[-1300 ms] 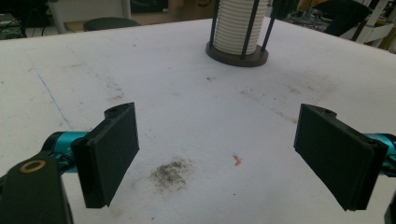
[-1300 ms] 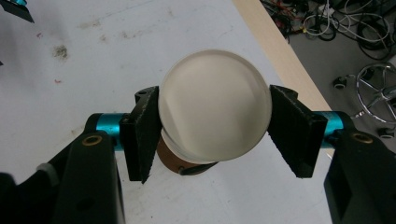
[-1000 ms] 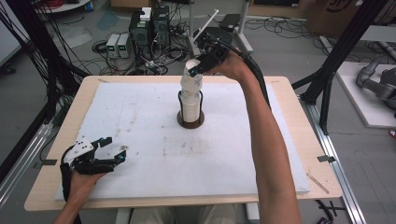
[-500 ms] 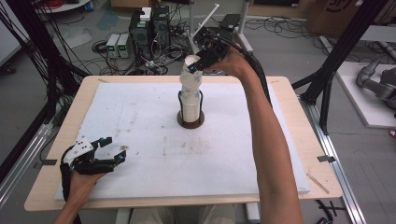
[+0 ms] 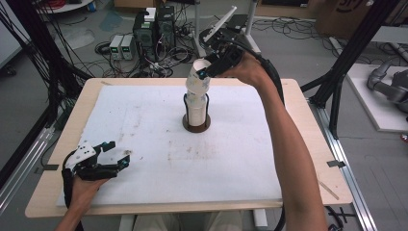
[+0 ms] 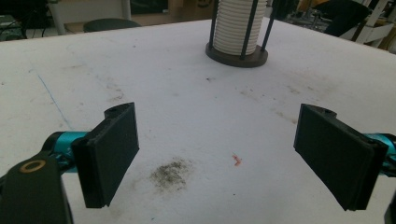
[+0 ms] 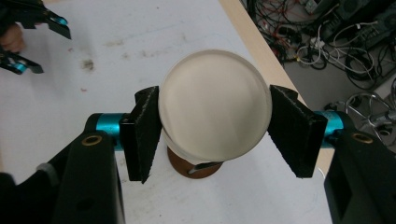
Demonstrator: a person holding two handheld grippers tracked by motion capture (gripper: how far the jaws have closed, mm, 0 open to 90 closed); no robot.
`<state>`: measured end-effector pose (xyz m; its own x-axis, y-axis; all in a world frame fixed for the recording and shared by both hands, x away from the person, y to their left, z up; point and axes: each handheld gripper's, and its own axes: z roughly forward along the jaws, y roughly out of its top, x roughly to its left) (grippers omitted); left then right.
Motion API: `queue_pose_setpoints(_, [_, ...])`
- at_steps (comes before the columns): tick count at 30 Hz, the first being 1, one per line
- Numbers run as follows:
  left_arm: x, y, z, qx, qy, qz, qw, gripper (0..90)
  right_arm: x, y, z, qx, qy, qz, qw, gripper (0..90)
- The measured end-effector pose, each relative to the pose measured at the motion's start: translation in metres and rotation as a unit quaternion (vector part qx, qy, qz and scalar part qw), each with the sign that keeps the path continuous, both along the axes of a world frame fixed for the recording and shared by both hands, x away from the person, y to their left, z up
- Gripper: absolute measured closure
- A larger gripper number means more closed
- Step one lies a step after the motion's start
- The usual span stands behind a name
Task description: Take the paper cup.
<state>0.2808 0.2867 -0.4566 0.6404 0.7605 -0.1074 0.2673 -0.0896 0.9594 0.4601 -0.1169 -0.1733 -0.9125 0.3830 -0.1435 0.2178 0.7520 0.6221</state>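
high view above the table (image 5: pixel 144 120); gripper views low and close, all sharing the cup stack (image 5: pixel 197 103).

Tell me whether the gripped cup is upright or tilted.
Tilted: the cup leans off the stack beneath, clamped in the right gripper.

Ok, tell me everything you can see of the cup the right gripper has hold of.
The cup is plain white, paper by its look, round-mouthed and empty. The right gripper clamps its sides between both black pads. It is tilted, lifted partly out of the cup stack in the rod-sided holder at the table's far middle.
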Motion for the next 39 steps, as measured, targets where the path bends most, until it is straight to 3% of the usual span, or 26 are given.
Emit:
queue_pose_setpoints(2, [0.0,0.0,0.0,0.0,0.0,-0.001,1.0,13.9,-0.014,-0.009,0.003,0.02,-0.008,0.014,0.9997,38.0])
queue_pose_setpoints(6, [0.0,-0.001,0.0,0.002,0.003,0.0,1.0,13.9,-0.027,-0.017,0.004,0.041,-0.013,0.027,0.9987,38.0])
queue_pose_setpoints(10, [0.0,-0.001,0.0,0.004,0.003,0.002,1.0,13.9,-0.041,-0.032,0.004,0.065,-0.018,0.027,0.9974,38.0])
queue_pose_setpoints(25, [0.0,0.0,0.0,0.002,0.004,0.004,1.0,13.9,-0.075,-0.058,-0.017,0.091,-0.021,0.035,0.995,38.0])
queue_pose_setpoints(39, [0.001,0.0,0.0,-0.002,0.004,0.001,1.0,13.9,-0.105,-0.074,-0.042,0.134,-0.027,0.033,0.99,38.0])
